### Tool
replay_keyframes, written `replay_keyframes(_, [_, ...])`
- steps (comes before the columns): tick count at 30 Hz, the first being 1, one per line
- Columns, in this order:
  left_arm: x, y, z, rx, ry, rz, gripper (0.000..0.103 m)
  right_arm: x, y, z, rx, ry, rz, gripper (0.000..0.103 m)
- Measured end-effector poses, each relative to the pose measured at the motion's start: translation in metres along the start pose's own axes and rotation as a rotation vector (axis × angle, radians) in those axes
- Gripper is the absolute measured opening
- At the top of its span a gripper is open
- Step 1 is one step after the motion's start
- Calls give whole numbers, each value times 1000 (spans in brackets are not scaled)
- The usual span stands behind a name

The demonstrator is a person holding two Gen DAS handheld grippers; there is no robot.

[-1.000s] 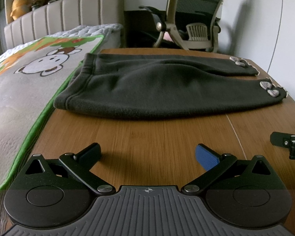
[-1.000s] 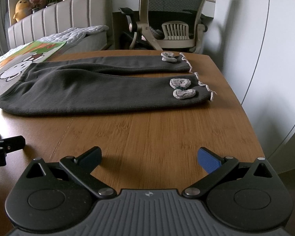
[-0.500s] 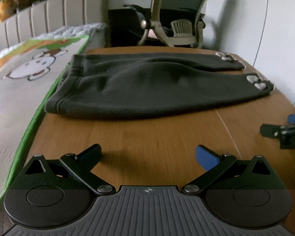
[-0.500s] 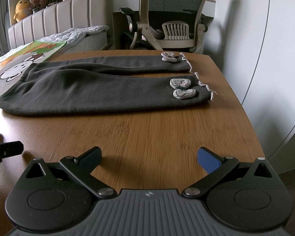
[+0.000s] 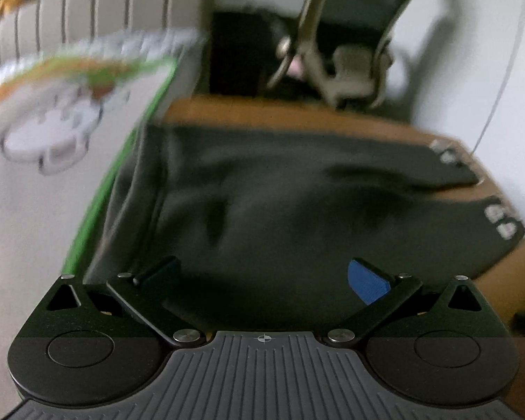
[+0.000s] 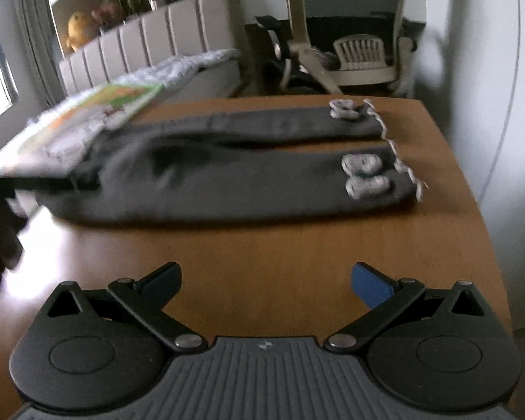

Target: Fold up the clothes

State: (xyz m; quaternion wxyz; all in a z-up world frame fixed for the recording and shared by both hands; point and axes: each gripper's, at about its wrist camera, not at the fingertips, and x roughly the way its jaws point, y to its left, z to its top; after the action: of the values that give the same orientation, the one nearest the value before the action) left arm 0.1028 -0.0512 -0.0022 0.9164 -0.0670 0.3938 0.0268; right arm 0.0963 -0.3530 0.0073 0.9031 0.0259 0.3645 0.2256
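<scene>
The left gripper (image 5: 264, 276) has its two fingers spread wide apart, and there is nothing between them. It is above the waist end of the dark grey trousers (image 5: 297, 203), close to the cloth, but this view is blurred and I cannot tell if the fingers touch the fabric. The right gripper (image 6: 266, 280) is also wide open and holds nothing. It is over the bare wood of the table (image 6: 297, 245), on the near side of the trousers and apart from them.

The trousers (image 6: 227, 182) lie flat on the wooden table, with the waist to the left and the two legs stretched to the right. The legs are side by side with a narrow gap between them near the cuffs. Each cuff has small pale bows (image 6: 365, 175), and a pale trim runs along the cuff edges. The waist end lies just beside a blanket with a green border and a cartoon picture (image 5: 52, 133), at the left edge of the table. Behind the table stands an office chair (image 6: 353, 52), and to the left of it a pale padded headboard (image 6: 157, 45).
</scene>
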Motion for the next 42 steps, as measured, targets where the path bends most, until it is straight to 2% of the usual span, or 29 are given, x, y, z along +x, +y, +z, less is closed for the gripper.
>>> replay_keyframes(2, [-3,2,-3,43,4,-7,103,-1,2,18,-12,-35,25,103])
replay_keyframes(6, [-13,11,-3,32,57,-48,103,16,14,48,-77,-101,55,103])
replay_keyframes(10, [-23,31,15,-38,76,-119,103,56,8,62,5,-72,146,103])
replay_keyframes(11, [-27,39,23,-67,51,-121,103,66,6,63,32,-57,149,103])
replay_keyframes(14, [-32,64,54,-132,-71,-31,103,85,8,57,41,-5,163,103])
replay_keyframes(16, [-22,77,75,-163,-121,35,103,86,11,51,-1,-17,159,103])
replay_keyframes(20, [31,89,112,-233,-79,84,103,84,15,45,-64,-15,157,103])
replay_keyframes(24, [75,84,125,-199,-28,168,103,82,12,46,-62,-8,170,103])
replay_keyframes(25, [81,83,124,-193,-18,173,103,81,11,47,-57,-2,171,100])
replay_keyframes(26, [85,82,122,-189,-7,172,102,79,8,50,-47,6,172,93])
replay_keyframes(28, [89,81,117,-184,9,159,91,73,-2,60,-24,8,184,80])
replay_keyframes(29, [90,81,115,-183,16,156,64,68,-9,69,-15,-10,171,75])
replay_keyframes(30, [90,83,112,-184,14,156,57,64,-17,80,-8,-34,148,73])
replay_keyframes(31, [89,84,110,-185,7,158,56,62,-26,90,-4,-56,117,67])
replay_keyframes(32, [88,85,108,-184,3,157,50,61,-34,100,-1,-78,81,63])
replay_keyframes(34, [87,86,107,-175,-5,150,46,69,-58,122,46,-103,8,40])
replay_keyframes(39, [83,89,103,-156,-24,132,44,109,-99,151,168,-121,-130,39])
replay_keyframes(42, [82,91,102,-153,-31,123,44,135,-102,153,158,-93,-185,39])
